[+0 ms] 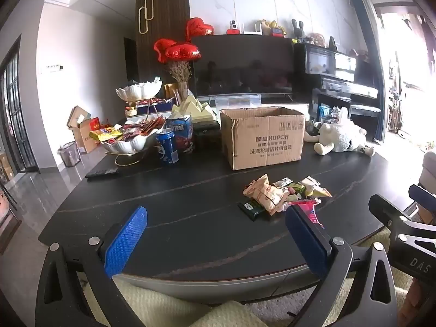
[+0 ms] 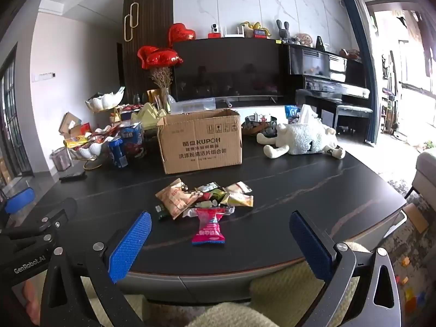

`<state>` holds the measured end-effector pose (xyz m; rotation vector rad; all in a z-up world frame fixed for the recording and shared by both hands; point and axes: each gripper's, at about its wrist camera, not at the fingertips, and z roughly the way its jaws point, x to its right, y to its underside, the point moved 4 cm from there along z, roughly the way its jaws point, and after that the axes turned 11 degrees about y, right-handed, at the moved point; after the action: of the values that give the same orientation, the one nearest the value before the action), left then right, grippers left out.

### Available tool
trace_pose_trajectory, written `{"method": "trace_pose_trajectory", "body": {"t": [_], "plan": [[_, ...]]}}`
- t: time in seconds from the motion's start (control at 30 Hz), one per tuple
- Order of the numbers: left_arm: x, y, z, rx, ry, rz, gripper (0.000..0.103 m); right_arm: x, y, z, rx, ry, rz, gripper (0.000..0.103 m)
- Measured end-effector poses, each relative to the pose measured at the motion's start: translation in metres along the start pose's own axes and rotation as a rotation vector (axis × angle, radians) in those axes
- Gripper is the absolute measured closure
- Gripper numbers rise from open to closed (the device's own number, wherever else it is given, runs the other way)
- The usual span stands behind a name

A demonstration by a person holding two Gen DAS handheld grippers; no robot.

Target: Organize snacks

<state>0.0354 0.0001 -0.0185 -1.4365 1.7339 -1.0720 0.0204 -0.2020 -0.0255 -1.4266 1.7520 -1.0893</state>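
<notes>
A pile of snack packets [image 2: 204, 200] is seen on a dark table [image 2: 313, 190], before an open cardboard box [image 2: 201, 143]. The left gripper [image 1: 215, 234] and right gripper [image 2: 219, 241] are held spread wide, nothing between their pads.

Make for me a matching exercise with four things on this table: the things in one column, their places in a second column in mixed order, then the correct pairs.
Things:
1. pink packet
2. cardboard box
3. plush sheep
4. blue can

Places:
A. left of the box, beside the white bowl
B. behind the snack pile
C. right of the box, lying down
D. nearest the right gripper

Pairs: 1-D, 2-B, 3-C, 4-A
</notes>
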Motion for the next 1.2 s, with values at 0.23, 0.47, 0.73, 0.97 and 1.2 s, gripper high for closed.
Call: {"method": "trace_pose_trajectory", "body": {"t": [0.23,0.47,0.73,0.97,1.2], "plan": [[0.002,0.001,-0.001,0.009,0.016,0.009,0.0,0.001,0.0,-0.001,0.002,0.002,0.001,0.0],[0.003,-0.003,-0.008,0.034,0.003,0.021,0.0,0.002,-0.001,0.0,0.0,0.004,0.002,0.0],[0.004,-0.002,-0.008,0.037,0.001,0.02,0.0,0.002,-0.001,-0.002,0.001,0.001,0.01,0.0],[0.004,-0.002,-0.008,0.037,0.002,0.019,0.0,0.001,0.0,-0.001,0.002,0.001,0.009,0.0],[0.003,-0.003,-0.009,0.038,0.001,0.018,0.0,-0.001,0.0,-0.001,0.005,0.0,0.01,0.0]]}}
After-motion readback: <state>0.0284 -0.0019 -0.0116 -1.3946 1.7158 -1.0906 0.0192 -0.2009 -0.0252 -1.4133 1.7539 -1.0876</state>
